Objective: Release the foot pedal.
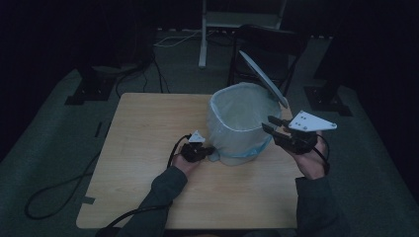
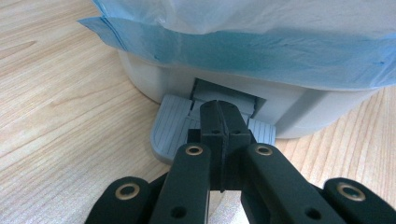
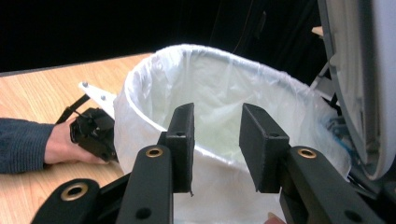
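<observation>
- Pedal bin [image 1: 239,129], white, lined with a pale plastic liner [image 1: 243,111], standing on wooden table [image 1: 148,128]; lid [image 1: 263,78] tilted up at the far right side.
- Left gripper [image 1: 206,150] low on the table at the bin's near-left base; jaws pressed together, nothing between them.
- In left gripper view: shut jaw tips [image 2: 223,122] resting on top of grey ribbed foot pedal [image 2: 173,125], pedal poking out either side of the tips; cannot tell how hard pressed.
- Pedal slot in bin wall [image 2: 154,77] straight ahead of the tips; blue liner edge [image 2: 243,56] hanging above them.
- Right gripper [image 1: 271,124] held up at the bin's right rim, beside the raised lid; jaws parted to a middling gap, holding nothing.
- In right gripper view: right gripper [image 3: 215,147] looking over the rim, liner-covered rim [image 3: 196,51] beyond and between the jaws; tips not touching rim as far as visible.
- Open lid [image 3: 359,79] right of the right jaw, near upright.
- Left hand [image 3: 67,142] with its gripper seen left of the left jaw, down at the bin base.
</observation>
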